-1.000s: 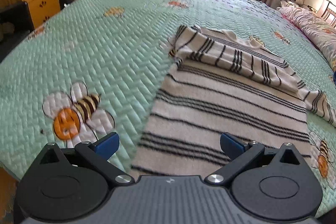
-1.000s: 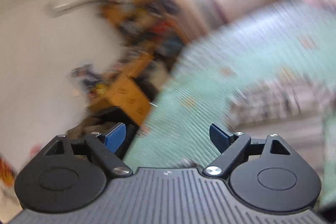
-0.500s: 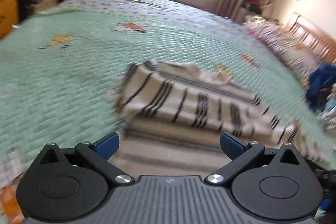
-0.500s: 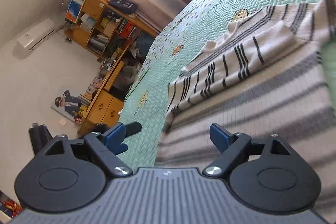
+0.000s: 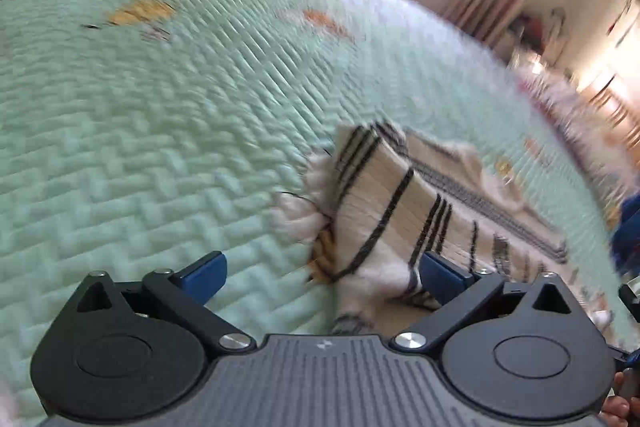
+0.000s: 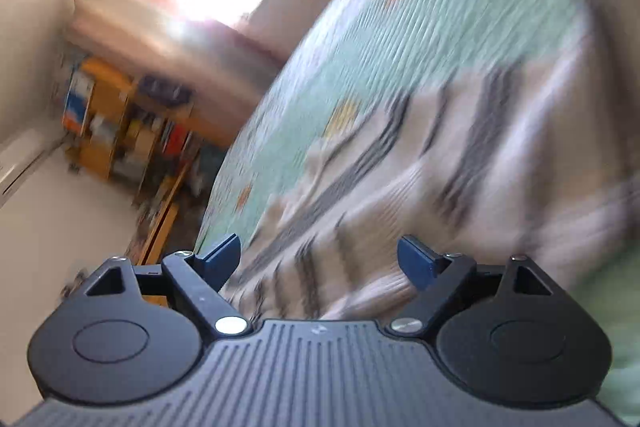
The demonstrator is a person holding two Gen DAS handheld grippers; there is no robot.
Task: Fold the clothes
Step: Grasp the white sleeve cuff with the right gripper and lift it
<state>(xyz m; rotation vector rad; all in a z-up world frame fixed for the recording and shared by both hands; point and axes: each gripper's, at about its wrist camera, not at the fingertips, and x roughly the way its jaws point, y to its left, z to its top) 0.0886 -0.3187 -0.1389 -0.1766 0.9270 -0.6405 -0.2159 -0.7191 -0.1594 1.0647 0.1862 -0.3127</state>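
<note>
Striped sweater [image 5: 452, 223] lies on the bed [image 5: 168, 131], partly folded with a sleeve across it, just ahead of both tools; left tool [image 5: 320, 273] and right tool [image 6: 320, 257] gape empty, further folds remaining.

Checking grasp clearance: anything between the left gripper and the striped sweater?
Nothing: in the left wrist view the open left gripper already frames the striped sweater corner on the green quilt.

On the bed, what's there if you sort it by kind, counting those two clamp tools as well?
Striped garment: 1
Green quilt: 1
Grippers, both open and empty: 2, the left gripper and the right gripper
Total: 4
</note>
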